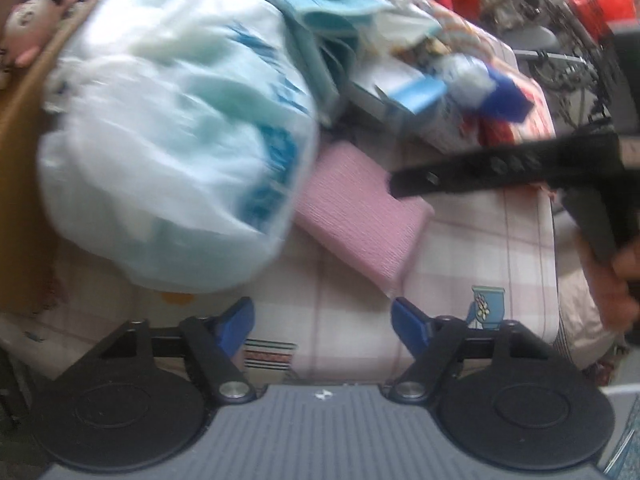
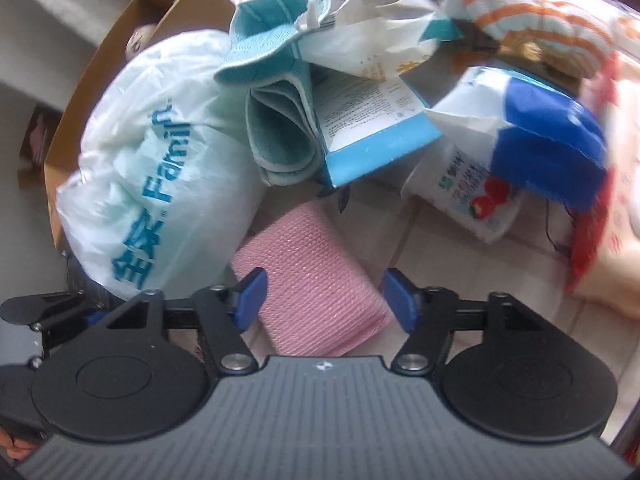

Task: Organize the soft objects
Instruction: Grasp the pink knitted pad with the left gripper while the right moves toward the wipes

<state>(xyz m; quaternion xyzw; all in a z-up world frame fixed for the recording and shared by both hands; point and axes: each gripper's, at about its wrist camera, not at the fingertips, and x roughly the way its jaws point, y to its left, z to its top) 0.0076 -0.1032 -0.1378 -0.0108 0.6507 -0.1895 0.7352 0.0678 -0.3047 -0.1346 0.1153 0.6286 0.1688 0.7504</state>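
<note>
Right hand-held gripper (image 2: 322,300) hangs steeply over the pink folded cloth (image 2: 310,276), jaws partly open, one blue pad on each side of the cloth's near end. Pads do not appear to press it; nothing held. Left hand-held gripper (image 1: 323,322) also partly open and empty, with only the checked bedsheet (image 1: 460,264) between its fingertips; the pink cloth's near corner lies just ahead of them.

Pink cloth lies flat on the sheet, its far edge tucked against the white plastic bag (image 2: 160,168) with teal lettering, which bulges with soft filling. Behind it: a folded teal towel (image 2: 276,132), a blue-edged paper carton (image 2: 372,128), and a white pouch with a blue cap (image 2: 548,140). An orange-striped knit item (image 2: 532,12) sits further back. Beside the bag is a cardboard box (image 2: 132,40) with a doll's head showing inside.

Judgement: the step in hand is the pick of the pink cloth, approach done, grip not yet made. Next move calls for lowering the right pads past the top fold and closing on the full thickness, so the layers lift together and do not unfold. The bag's overhang may drag on the cloth.

Bed is crowded and unsorted. Left view is motion-blurred; beyond the mattress edge are red containers (image 1: 600,0) and metal framework, details unclear.
</note>
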